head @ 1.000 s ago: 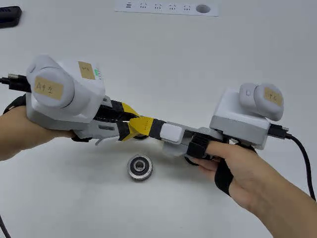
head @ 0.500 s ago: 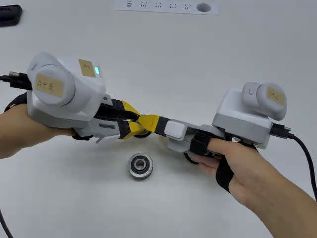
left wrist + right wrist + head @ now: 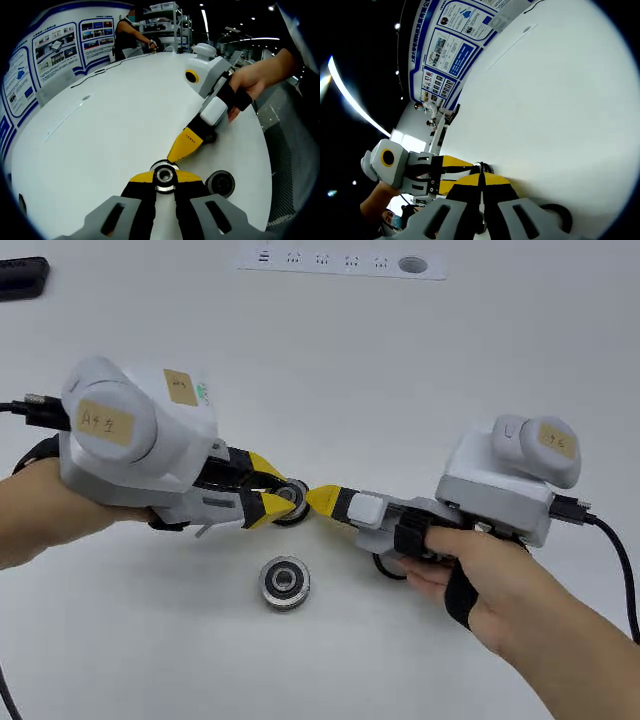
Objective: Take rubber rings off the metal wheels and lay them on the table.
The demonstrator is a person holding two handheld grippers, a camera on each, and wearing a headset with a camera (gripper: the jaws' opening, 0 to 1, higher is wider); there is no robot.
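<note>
Yellow left tongs clamp wheel, table edges far.

White boxy left tool and right tool: yellow-tipped black jaws, tan handwritten labels, black cables; black hand straps worn.

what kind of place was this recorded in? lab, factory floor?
Probably an indoor lab or demo hall rather than a factory line: a large white workbench with a socket strip, blue-framed poster boards along the wall, and shelving racks under strip ceiling lights.
</note>
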